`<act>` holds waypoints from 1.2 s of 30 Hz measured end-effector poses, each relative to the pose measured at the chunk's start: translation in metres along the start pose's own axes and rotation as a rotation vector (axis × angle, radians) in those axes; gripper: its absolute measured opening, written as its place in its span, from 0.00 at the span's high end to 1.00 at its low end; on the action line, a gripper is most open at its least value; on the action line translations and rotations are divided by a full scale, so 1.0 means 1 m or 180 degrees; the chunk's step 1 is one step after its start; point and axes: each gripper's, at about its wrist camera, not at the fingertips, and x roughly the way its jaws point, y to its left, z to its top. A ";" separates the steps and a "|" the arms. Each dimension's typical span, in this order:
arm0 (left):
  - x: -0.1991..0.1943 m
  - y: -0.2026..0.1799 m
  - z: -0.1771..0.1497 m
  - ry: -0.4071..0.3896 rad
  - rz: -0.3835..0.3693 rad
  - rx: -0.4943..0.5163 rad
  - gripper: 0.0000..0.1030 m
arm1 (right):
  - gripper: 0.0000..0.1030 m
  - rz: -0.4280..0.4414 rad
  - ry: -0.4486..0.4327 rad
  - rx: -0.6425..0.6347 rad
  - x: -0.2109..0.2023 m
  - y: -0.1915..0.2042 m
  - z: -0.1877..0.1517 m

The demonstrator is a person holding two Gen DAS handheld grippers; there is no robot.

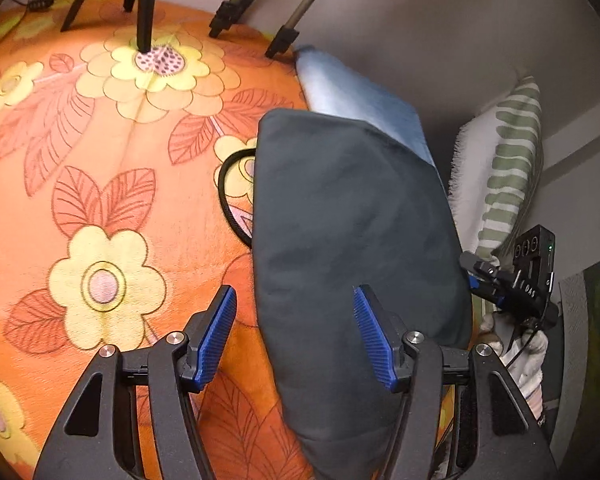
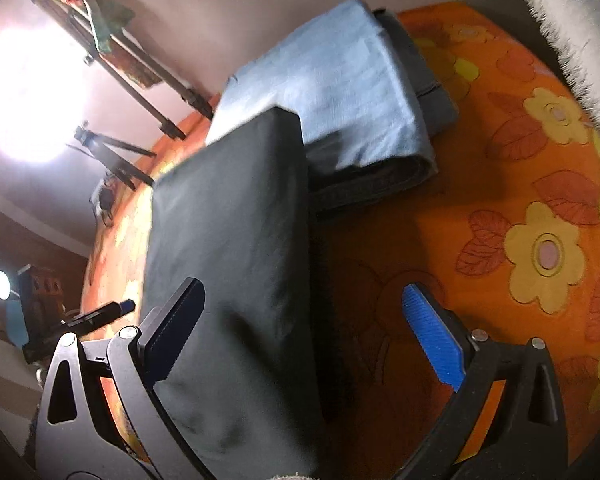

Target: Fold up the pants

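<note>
Dark pants, folded into a long flat rectangle, lying on an orange flowered bedspread near its right edge. Far end resting over a folded light-blue garment stacked on a grey one, close to the wall-side edge of the bed. Left gripper spread wide, gripping nothing; left blue pad above bare bedspread, right pad over the pants' near end, contact not clear. Right gripper likewise open and empty, left pad just over the pants' edge, right pad over the bedspread. Black cord loop peeking out at the pants' left side. Tripod legs planted at the far edge. Striped, fringed pillow past the right edge.
</note>
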 end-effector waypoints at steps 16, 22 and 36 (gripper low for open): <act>0.023 -0.015 0.006 -0.0034 0.0060 0.0257 0.41 | 0.02 0.0171 0.0070 -0.0153 0.021 0.005 -0.004; 0.028 -0.020 0.007 -0.0074 0.0007 0.0278 0.44 | 0.25 0.0442 0.0160 -0.0239 0.030 0.017 -0.008; 0.042 -0.043 0.004 -0.0209 0.0142 0.0387 0.84 | 0.61 0.0274 0.0031 -0.0288 0.025 0.036 -0.017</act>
